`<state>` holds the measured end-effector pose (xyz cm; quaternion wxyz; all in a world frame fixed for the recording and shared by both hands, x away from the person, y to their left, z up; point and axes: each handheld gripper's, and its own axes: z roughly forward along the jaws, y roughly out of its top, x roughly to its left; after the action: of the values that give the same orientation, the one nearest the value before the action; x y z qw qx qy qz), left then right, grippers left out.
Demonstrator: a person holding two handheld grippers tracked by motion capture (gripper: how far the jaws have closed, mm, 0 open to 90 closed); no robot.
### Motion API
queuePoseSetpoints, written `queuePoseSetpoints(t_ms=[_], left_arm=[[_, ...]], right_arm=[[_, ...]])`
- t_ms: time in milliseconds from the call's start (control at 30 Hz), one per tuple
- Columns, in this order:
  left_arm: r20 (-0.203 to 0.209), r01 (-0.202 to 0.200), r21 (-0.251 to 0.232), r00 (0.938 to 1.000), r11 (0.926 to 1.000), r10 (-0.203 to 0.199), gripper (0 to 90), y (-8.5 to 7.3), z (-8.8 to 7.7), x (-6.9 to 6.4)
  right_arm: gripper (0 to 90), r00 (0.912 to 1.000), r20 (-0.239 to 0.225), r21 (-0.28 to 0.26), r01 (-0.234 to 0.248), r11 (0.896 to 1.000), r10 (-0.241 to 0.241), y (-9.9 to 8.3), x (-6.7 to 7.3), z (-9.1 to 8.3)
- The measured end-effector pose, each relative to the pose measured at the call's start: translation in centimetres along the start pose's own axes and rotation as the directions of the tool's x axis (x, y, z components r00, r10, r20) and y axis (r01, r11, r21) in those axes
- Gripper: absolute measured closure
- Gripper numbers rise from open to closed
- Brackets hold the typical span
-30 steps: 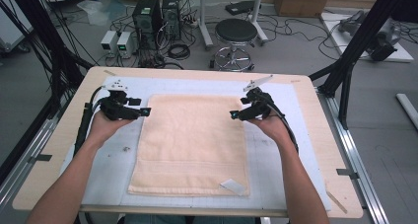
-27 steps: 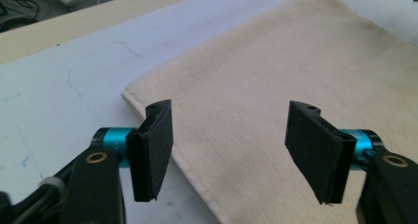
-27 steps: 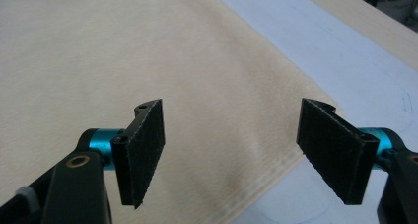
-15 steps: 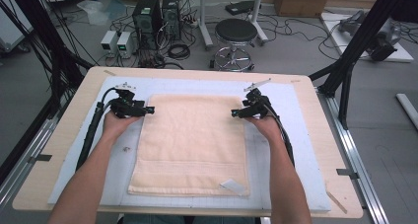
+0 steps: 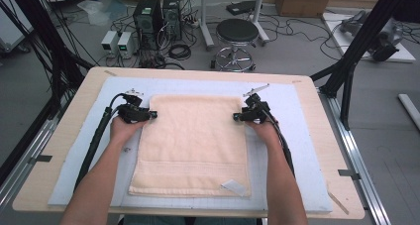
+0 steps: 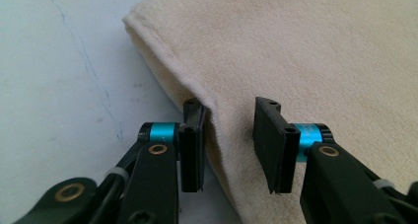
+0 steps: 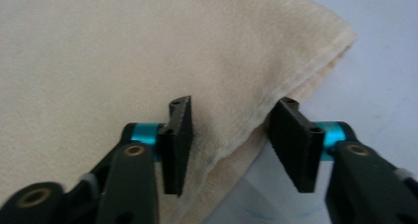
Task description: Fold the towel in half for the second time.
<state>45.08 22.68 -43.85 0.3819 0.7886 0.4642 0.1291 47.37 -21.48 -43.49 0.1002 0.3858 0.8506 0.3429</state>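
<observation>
The towel (image 5: 193,143) lay flat on the blue mat (image 5: 302,150), near the middle of the table (image 5: 69,131), long sides running near to far, with a white label at its near right corner. It appeared to be doubled, the gripper views showing a folded edge with a layer beneath.

The left gripper (image 5: 151,114) sat at the far left corner of the towel and the right gripper (image 5: 236,117) at the far right corner, both pointing inward. In the left gripper view (image 6: 229,145) one jaw stood outside the folded edge (image 6: 197,93) and the other over the cloth. In the right gripper view (image 7: 236,145) the arrangement was mirrored. Both sets of jaws had just been closing, with cloth between them. A gap remained, and the pads had not yet pressed on the cloth, so neither held the towel.

Judgement: the step in hand was to pinch both far corners. To do it well, the outer jaw should slide under all layers before closing fully. Whether the lower layer sat inside either bite could not be confirmed from these angles. Both grips should close evenly and equally far from the corners, so the far edge lifts straight, without skew.
</observation>
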Motion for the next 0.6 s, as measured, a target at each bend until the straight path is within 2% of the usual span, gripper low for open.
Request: queuePoseSetpoints(t_ms=[67,100,133,167,267,367,500,600], left_arm=[[0.03,0.028,0.003,0.9991,0.9996,-0.028,71.4,0.0,0.0,0.1],[0.042,0.033,0.005,0.9986,0.9995,-0.033,75.4,0.0,0.0,0.1],[0.045,0.029,0.001,0.9986,0.9996,-0.029,77.9,0.0,0.0,0.1],[0.043,0.028,0.005,0.9987,0.9996,-0.029,79.2,0.0,0.0,0.0],[0.048,0.038,-0.003,0.9981,0.9993,-0.038,81.9,0.1,-0.4,0.1],[0.076,0.054,-0.033,0.9958,0.998,-0.051,82.5,0.4,-1.1,0.4],[0.115,0.062,-0.084,0.992,0.9945,-0.052,83.0,0.8,-2.5,0.5],[0.126,0.041,-0.111,0.9917,0.993,-0.027,83.1,1.0,-3.6,0.4]], right_arm=[[60.6,0.9998,-0.01,0.004,-0.018,1.0,0.018,0.1,0.0,0.0],[68.0,0.9996,-0.024,0.009,-0.018,1.0,0.018,0.1,0.1,0.0],[78.7,0.998,-0.061,0.015,-0.017,1.0,0.018,0.1,0.2,0.0],[80.9,0.9965,-0.082,0.016,-0.01,1.0,0.011,0.2,0.4,0.0],[82.4,0.996,-0.09,0.028,0.009,1.0,-0.006,0.5,0.8,-0.1],[82.7,0.9948,-0.102,0.016,0.003,1.0,-0.001,0.7,0.7,-0.9],[82.9,0.9906,-0.137,-0.051,-0.011,0.999,0.004,0.9,0.3,-2.6],[83.0,0.9872,-0.159,-0.082,0.003,0.997,-0.016,1.3,0.7,-3.9]])
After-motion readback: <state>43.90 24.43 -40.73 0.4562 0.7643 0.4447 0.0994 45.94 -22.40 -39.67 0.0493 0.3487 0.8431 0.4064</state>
